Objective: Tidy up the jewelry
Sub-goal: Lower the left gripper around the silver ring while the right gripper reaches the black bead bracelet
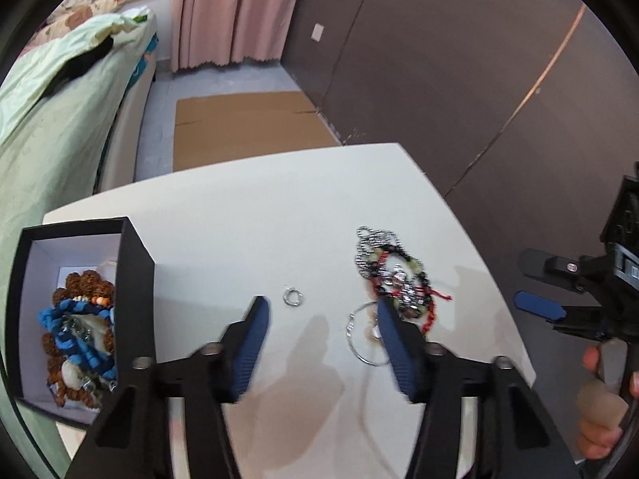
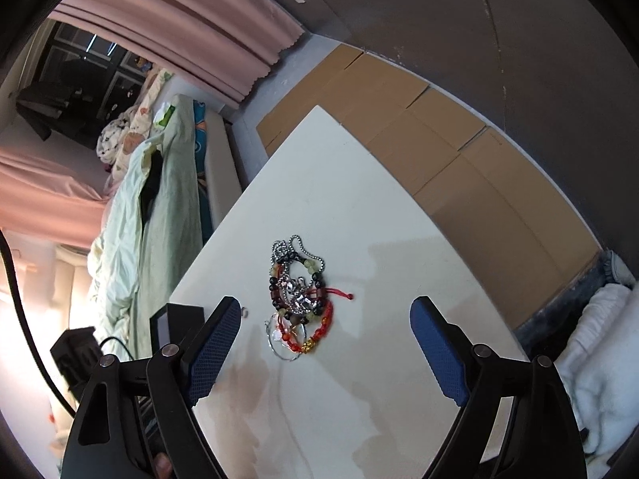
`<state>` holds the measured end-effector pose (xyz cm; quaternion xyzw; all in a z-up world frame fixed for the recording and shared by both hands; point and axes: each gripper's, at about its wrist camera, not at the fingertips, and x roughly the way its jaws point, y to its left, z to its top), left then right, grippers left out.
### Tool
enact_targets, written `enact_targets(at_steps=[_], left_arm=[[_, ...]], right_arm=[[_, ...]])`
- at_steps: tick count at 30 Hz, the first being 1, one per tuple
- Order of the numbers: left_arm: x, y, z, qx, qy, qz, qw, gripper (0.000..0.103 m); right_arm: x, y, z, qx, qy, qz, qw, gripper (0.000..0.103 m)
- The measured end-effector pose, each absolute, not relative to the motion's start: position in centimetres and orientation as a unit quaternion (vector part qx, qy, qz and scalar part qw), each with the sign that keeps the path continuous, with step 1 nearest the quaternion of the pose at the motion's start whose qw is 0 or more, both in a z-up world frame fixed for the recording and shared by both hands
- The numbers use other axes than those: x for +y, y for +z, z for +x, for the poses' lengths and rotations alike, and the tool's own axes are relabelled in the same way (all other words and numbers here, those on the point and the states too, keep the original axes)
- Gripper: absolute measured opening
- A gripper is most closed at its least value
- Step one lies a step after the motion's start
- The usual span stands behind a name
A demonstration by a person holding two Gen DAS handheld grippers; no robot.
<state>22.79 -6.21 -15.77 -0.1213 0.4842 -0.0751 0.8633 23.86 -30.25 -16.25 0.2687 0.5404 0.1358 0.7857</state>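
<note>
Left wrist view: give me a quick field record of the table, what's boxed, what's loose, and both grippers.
box: black jewelry box, open, at the white table's left edge
boxed: brown bead bracelets, blue braided cord
loose: small silver ring; tangled jewelry pile; thin silver hoop
left gripper: open, empty, above table near the ring
right gripper: open, empty, facing the pile

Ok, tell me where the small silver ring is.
In the left wrist view the small silver ring lies alone on the white table, between the black box on its left and the jewelry pile on its right.
</note>
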Motion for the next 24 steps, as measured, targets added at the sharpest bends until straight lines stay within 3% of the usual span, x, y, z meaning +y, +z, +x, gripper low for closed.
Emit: enact_targets(at_steps=[2,18,19,20,24], left_arm=[[-6.2,-16.3,23.4,0.493,-0.071,-0.125,0.858,0.038],[-8.2,-19.1,25.0,0.502,-0.035,-0.043,0.863,0.023],[-8.3,-19.1,25.0,0.502,-0.034,-0.038,0.863,0.022],[-8.4,-19.2,25.0,0.5,-0.029,-0.03,0.865,0.014],[-8.4,-19.2,24.9,0.497,-0.03,-0.019,0.867,0.013]], right_arm=[[-30.0,-16.4,24.2,0.541,0.137,0.265,0.787,0.088],[-29.6,-16.3,24.9,0.537,0.143,0.267,0.788,0.088],[-29.7,-16.3,25.0,0.537,0.142,0.268,0.787,0.088],[-29.7,-16.3,25.0,0.537,0.141,0.268,0.787,0.088],[-29.7,-16.5,25.3,0.542,0.137,0.254,0.789,0.088]])
